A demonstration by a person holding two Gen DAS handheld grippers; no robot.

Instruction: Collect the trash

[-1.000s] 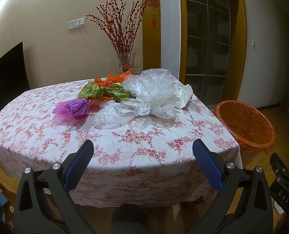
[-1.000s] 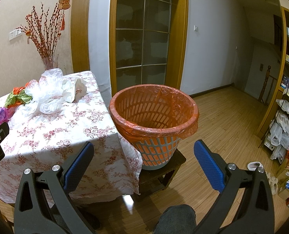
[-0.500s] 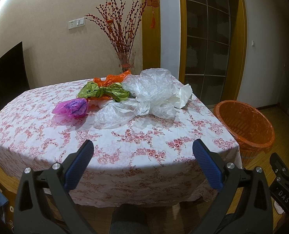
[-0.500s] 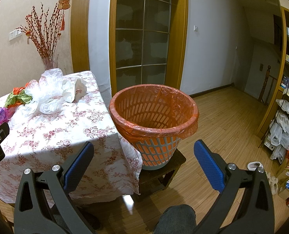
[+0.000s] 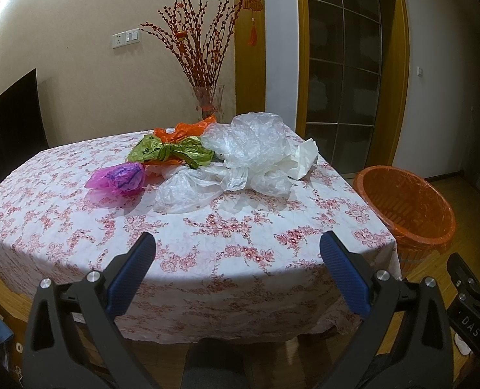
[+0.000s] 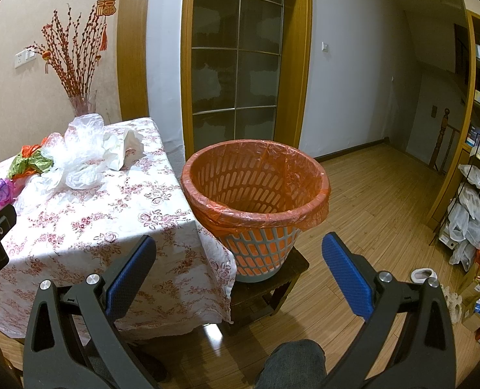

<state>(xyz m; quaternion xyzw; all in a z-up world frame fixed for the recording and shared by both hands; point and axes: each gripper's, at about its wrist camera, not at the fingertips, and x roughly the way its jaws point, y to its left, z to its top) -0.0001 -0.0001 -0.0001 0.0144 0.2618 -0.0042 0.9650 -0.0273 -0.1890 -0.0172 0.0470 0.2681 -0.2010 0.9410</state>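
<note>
Blue-padded and spread wide, my left gripper (image 5: 238,253) holds nothing and hangs over the near edge of the table (image 5: 61,220) with its floral cloth. My right gripper (image 6: 240,253) is just as wide apart and empty, off the table's right corner, facing the orange-lined basket (image 6: 256,175), which stands on a low dark stool (image 6: 288,269) just beside the table. The trash lies heaped at the far middle of the tabletop: clear plastic bags (image 5: 249,149) to the right, touching a white crumpled paper (image 5: 303,159), a green bag (image 5: 168,152) and an orange bag (image 5: 184,129) behind, and a purple bag (image 5: 123,178) at the left. Farther back stands a vase of red branches (image 5: 204,64).
</note>
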